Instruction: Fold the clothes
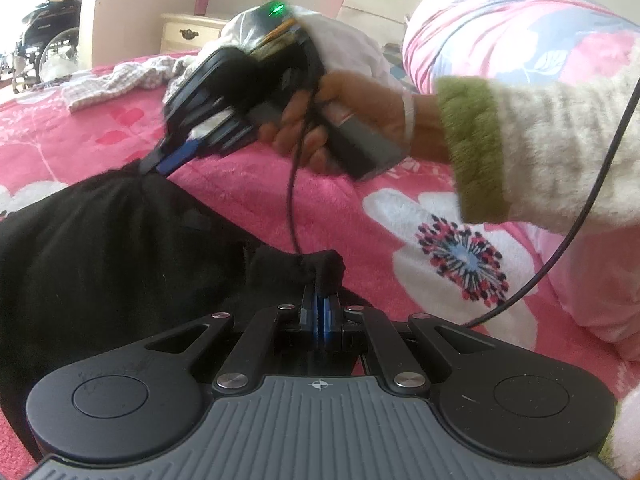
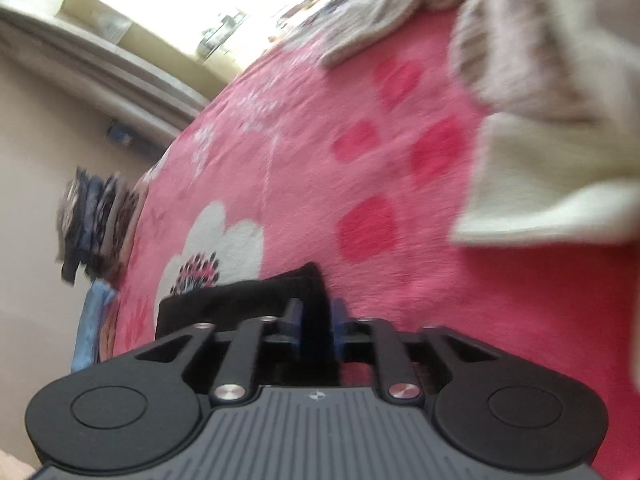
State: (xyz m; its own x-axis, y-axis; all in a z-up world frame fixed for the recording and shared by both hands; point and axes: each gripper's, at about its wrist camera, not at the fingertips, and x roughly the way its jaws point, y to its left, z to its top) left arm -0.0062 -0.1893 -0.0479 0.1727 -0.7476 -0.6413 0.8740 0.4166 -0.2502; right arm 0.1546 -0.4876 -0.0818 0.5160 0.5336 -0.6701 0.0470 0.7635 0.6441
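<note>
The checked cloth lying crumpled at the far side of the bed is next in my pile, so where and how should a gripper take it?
Probably the flat corner of the checked cloth that lies spread on the pink blanket. Come in low from the near side; its edge faces this way, while the rest is bunched. Both grippers, left gripper and right gripper, are pinching the black garment.

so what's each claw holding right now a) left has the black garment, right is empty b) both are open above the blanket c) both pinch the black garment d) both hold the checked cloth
c: the left claw is closed on a bunched bit of the black garment, and the right claw grips another edge of it over the pink blanket.
</note>
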